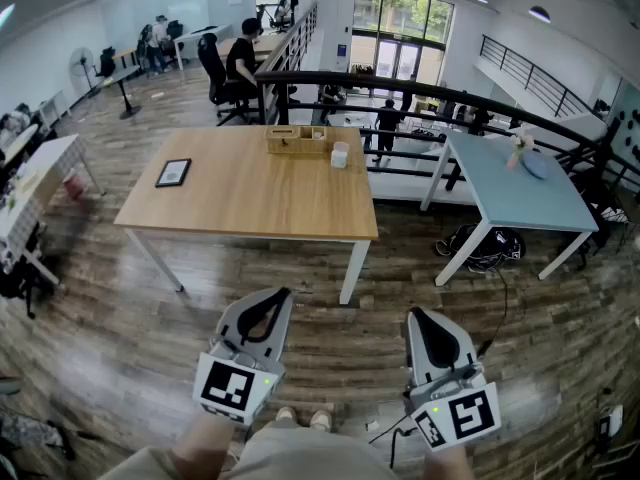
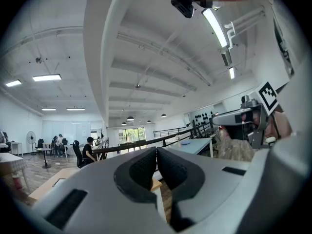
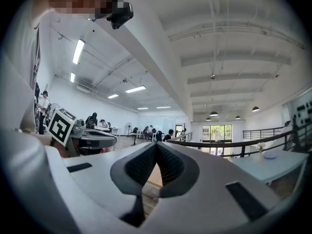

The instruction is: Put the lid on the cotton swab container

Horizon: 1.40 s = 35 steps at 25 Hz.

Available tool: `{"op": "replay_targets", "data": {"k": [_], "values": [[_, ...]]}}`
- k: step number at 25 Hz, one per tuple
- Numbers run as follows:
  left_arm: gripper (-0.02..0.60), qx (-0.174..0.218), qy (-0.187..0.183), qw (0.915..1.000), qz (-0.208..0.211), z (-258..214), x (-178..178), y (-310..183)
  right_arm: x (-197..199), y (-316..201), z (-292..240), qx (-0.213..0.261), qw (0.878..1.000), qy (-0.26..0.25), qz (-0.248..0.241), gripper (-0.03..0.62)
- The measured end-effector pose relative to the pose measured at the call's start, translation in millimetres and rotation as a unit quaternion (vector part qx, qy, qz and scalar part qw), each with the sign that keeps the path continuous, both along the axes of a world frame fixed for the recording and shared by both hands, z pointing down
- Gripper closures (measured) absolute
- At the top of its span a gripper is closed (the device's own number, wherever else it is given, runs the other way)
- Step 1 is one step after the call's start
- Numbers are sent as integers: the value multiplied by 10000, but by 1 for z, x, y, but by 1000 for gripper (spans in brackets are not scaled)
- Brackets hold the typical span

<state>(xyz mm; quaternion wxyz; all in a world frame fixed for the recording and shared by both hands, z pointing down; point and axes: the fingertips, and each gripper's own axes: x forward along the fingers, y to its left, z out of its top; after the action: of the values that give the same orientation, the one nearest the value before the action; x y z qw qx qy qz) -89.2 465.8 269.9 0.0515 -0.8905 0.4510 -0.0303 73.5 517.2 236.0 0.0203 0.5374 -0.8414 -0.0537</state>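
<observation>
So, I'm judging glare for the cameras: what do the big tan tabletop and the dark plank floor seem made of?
The tan tabletop looks like pale wood or wood-look laminate, matte: even colour, no glare. The dark plank floor looks like wood or vinyl boards, faintly glossy: pale sheen patches.

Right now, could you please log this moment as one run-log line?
stage: not started | left gripper: shut, empty | right gripper: shut, empty | small white cylindrical container: on light wooden table, far ahead

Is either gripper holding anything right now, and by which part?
Nothing is held: the left gripper and the right gripper are both shut, jaws together with nothing between them.
</observation>
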Motion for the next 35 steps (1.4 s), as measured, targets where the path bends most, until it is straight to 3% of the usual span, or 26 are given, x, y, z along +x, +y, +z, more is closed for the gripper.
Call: {"op": "replay_targets", "data": {"k": [13, 24, 35], "values": [[555, 164, 16, 9999, 5, -7, 8, 0, 2, -2, 12, -240, 9996, -22, -170, 569], [555, 40, -43, 10000, -56, 5, 18, -2, 15, -8, 30, -444, 9987, -51, -257, 569], [555, -66, 2, 10000, 33, 17, 18, -42, 17, -51, 45, -541, 9984, -117, -130, 569]]}}
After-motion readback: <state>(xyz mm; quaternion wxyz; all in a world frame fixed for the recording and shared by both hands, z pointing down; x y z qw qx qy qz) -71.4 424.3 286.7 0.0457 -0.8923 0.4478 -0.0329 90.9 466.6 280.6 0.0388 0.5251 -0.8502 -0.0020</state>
